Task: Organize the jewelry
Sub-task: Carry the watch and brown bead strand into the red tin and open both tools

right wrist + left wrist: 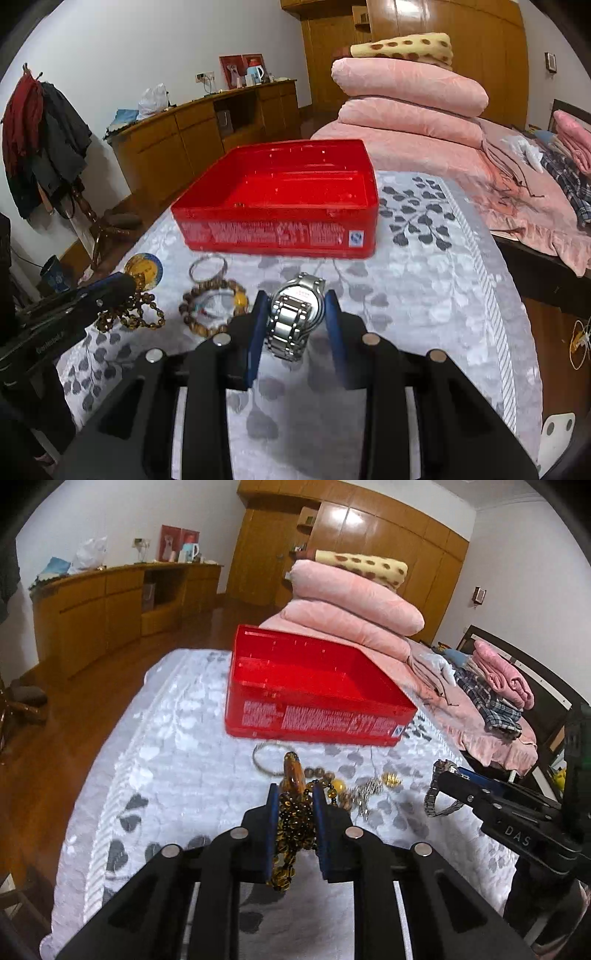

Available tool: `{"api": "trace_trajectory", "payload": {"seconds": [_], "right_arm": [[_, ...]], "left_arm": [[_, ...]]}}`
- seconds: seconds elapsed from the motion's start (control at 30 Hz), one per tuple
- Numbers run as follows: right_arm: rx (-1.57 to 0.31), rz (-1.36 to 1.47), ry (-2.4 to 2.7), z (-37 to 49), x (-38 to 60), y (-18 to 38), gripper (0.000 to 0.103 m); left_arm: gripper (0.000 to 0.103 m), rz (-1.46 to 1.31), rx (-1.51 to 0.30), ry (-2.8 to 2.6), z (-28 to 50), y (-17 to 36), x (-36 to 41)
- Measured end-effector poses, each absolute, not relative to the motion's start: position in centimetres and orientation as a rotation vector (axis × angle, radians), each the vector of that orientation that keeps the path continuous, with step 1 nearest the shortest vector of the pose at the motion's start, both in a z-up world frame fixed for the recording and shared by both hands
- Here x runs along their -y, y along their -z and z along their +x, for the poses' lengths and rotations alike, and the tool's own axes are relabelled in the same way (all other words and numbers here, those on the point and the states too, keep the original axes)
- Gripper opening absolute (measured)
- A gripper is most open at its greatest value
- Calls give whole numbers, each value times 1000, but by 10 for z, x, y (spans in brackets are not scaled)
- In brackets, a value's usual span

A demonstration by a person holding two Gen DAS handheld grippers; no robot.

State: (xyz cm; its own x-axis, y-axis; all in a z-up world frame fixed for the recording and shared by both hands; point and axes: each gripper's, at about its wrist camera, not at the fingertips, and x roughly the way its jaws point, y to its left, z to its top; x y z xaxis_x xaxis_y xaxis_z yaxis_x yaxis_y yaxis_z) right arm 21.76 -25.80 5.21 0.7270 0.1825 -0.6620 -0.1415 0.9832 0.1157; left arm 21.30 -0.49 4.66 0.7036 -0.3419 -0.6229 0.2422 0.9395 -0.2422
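A red open box (314, 686) stands on the grey leaf-patterned cloth; it also shows in the right wrist view (284, 199). My left gripper (295, 797) is shut on an amber bead necklace (295, 823) with a round pendant (144, 271), lifted just above the cloth. My right gripper (295, 301) is shut on a silver metal watch (295, 314), also seen from the left (436, 794). A wooden bead bracelet (210, 302), a thin silver bangle (207, 266) and a silver chain with gold beads (369, 790) lie in front of the box.
The cloth (424, 295) covers a bed end. Folded pink quilts (406, 92) stack behind the box. Clothes (491, 686) lie at the right. A wooden sideboard (110, 602) and a coat stand (40, 136) are at the left across the wood floor.
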Motion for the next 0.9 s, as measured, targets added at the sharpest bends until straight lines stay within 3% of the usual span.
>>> {"api": "trace_trajectory", "payload": {"seconds": [0.53, 0.9], "right_arm": [[-654, 50, -189, 289, 261, -88, 30], [-694, 53, -193, 360, 259, -80, 30]], "left_arm": [[18, -87, -640, 322, 282, -83, 34], [18, -74, -650, 303, 359, -84, 48]]}}
